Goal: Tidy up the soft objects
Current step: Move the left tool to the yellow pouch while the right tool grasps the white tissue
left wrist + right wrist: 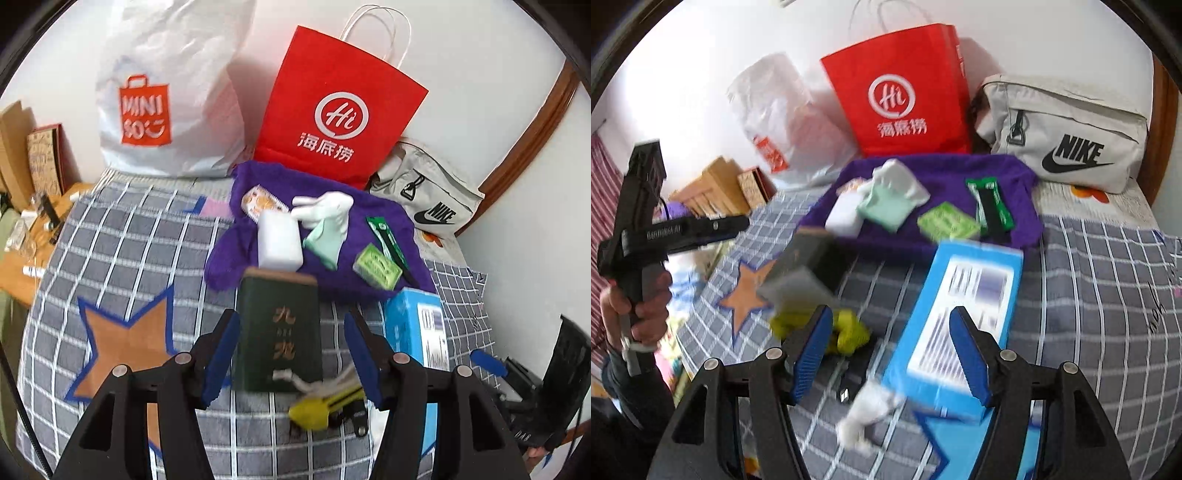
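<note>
blue pads of the left gripper (pixel 291 354) stand apart, nothing clamped; dark green box (pixel 279 332) lies between them, purple cloth (pixel 332 229) just beyond. right gripper (pixel 890 354) likewise released over the blue box (pixel 960 306). centre before squeezing.

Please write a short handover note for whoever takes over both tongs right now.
Left tongs: open, nothing held, above the dark green box.
Right tongs: open, nothing held, above the blue box.
Purple cloth lies flat on the bed with gloves, white block, green soap and green packet on it.
Bags stand behind.
Done: nothing visibly packed.
Left: all of the sorting.
</note>
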The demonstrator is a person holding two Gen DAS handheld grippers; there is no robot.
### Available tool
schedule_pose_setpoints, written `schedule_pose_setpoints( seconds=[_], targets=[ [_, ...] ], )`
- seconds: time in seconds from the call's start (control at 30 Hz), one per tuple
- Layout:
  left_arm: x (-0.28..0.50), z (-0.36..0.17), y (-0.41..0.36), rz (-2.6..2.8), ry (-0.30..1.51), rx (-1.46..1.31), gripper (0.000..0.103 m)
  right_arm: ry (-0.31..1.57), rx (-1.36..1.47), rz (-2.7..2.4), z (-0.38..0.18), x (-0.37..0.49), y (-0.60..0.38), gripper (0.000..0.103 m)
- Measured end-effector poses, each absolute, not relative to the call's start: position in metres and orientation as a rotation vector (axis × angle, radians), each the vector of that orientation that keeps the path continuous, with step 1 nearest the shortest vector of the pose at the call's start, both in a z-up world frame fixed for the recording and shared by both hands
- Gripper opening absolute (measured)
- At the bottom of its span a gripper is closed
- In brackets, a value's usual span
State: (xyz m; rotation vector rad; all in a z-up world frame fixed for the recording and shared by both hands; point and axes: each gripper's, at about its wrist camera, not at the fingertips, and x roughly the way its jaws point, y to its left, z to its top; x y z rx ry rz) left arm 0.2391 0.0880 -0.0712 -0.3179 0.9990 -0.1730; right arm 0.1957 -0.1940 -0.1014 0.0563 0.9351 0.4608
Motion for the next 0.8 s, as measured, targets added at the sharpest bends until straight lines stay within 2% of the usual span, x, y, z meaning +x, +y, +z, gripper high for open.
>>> schedule_pose_setpoints(
  seconds=[0.27, 0.37, 0.7, 0.8],
  targets=[
    [0.213, -0.091, 0.089, -0.219, 1.025, -0.353, 0.057, 0.989, 0.083, 0.452, -0.131, 0.156, -0.184, 0.064],
    [0.205, -0.097, 0.086, -0.231, 1.028, -0.337, 0.057, 1.014, 0.077, 0.446, -0.145, 0.149, -0.178, 0.058],
    [0.19, -0.118, 0.083, -0.24, 1.048, -0.27, 0.057, 1.104, -0.019, 0.423, -0.197, 0.142, -0.147, 0.051],
    [0.187, -0.126, 0.079, -0.261, 1.056, -0.272, 0.057, 1.092, -0.066, 0.391, -0.206, 0.141, -0.142, 0.047]
  ],
)
